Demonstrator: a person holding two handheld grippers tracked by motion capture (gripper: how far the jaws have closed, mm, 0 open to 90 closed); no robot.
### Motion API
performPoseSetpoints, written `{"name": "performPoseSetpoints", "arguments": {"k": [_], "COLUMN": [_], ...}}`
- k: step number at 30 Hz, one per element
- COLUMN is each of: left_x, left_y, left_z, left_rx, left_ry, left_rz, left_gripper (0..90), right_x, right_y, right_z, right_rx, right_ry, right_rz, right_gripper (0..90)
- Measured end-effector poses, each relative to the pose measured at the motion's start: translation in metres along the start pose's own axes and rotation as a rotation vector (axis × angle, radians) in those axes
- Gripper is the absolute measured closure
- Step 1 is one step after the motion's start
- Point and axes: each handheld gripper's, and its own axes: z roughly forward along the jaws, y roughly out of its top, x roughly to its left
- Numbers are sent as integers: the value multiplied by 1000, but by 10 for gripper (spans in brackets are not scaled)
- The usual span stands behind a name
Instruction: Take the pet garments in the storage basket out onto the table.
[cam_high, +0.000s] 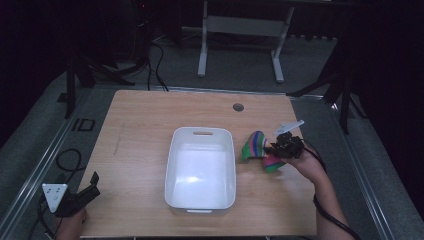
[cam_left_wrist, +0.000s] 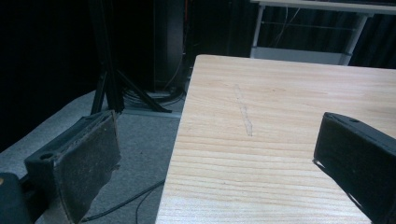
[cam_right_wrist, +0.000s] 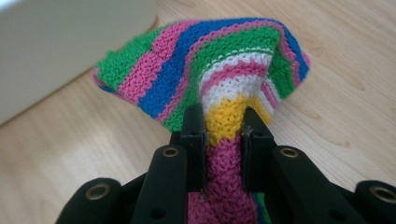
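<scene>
- Dark room, grey floor, cables and stand legs behind; light wooden table in the middle.
- White tub sat mid-table, long side running away from you.
- You had the right gripper low over the table, just right of the tub, jaws pinched tight on the striped knitted cloth.
- In the right gripper view the cloth bunched up between the jaws, a yellow-and-pink fold clamped in the gap, the rest fanning out ahead in green, pink, blue and white stripes.
- Cloth's far edge lay on the wood just beside the tub wall; touching it or not, couldn't tell.
- Your left gripper sat at the near left corner of the table, well apart from tub and cloth.
- Left gripper view: jaws spread wide, nothing between them, bare wood with a faint scuff ahead.
</scene>
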Motion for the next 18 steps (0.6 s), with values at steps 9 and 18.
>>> {"name": "performPoseSetpoints", "arguments": {"k": [9,18], "left_x": [0,0], "left_y": [0,0], "left_z": [0,0], "left_rx": [-1,-1], "left_ry": [-1,-1], "left_rz": [0,0], "left_gripper": [9,9], "right_x": [1,5], "right_y": [-3,-4], "right_z": [31,60], "right_rx": [-6,1], "right_ry": [-42,-56], "right_rz": [39,65], "right_gripper": [749,740]}}
